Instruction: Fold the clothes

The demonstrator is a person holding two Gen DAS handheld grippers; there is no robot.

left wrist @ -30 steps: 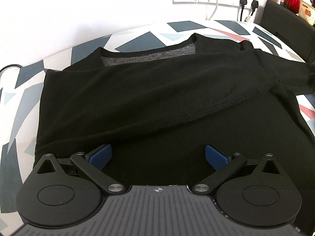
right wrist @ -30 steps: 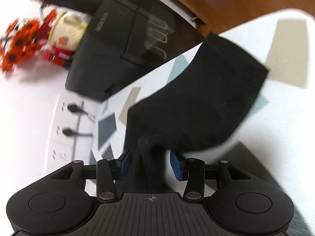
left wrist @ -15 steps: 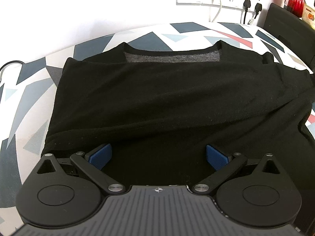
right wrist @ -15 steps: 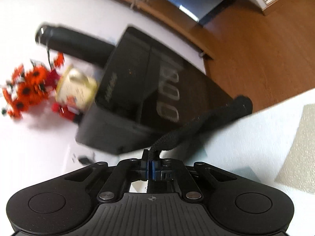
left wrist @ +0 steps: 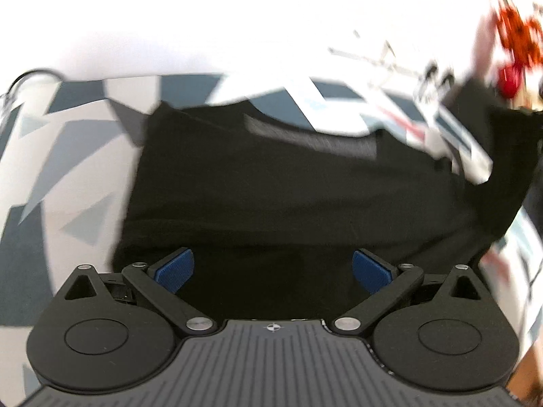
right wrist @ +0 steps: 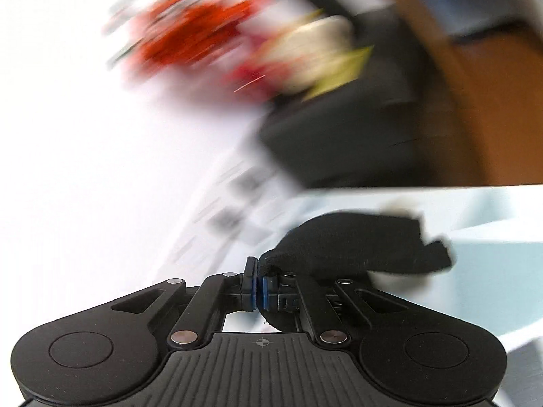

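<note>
Black sweater (left wrist: pixel 271 183) fabric lies closest to the left gripper (left wrist: pixel 273 271), filling the gap between its two blue pads (left wrist: pixel 174 268), which stand wide apart with nothing pinched; whether they touch the cloth beneath cannot be told. From there the garment spreads flat across a table cover (left wrist: pixel 68 169) printed with grey, navy and white angular shapes, its body reaching up to a neckline (left wrist: pixel 315 142) where a lighter grey inner lining shows. On the right side of the left wrist view the fabric rises off the surface as a dark sleeve (left wrist: pixel 502 183) pulled upward and outward. Beyond the cover stands a white wall, with blurred sockets and plugs (left wrist: pixel 437 71) on it, and at the far right a smear of orange-red flowers (left wrist: pixel 516 30) above something red. In the right wrist view, the right gripper (right wrist: pixel 258 286) has its blue pads pressed together on a fold of black cloth, the sleeve end (right wrist: pixel 359 247) bunching out to the right just past the fingers and hanging above the pale tabletop. Farther off everything is streaked by motion: a dark box-like object (right wrist: pixel 339 142), a cream-coloured container (right wrist: pixel 315 51), the orange-red flowers (right wrist: pixel 197 27) and a strip of brown wooden floor (right wrist: pixel 492 112) against the white wall.
</note>
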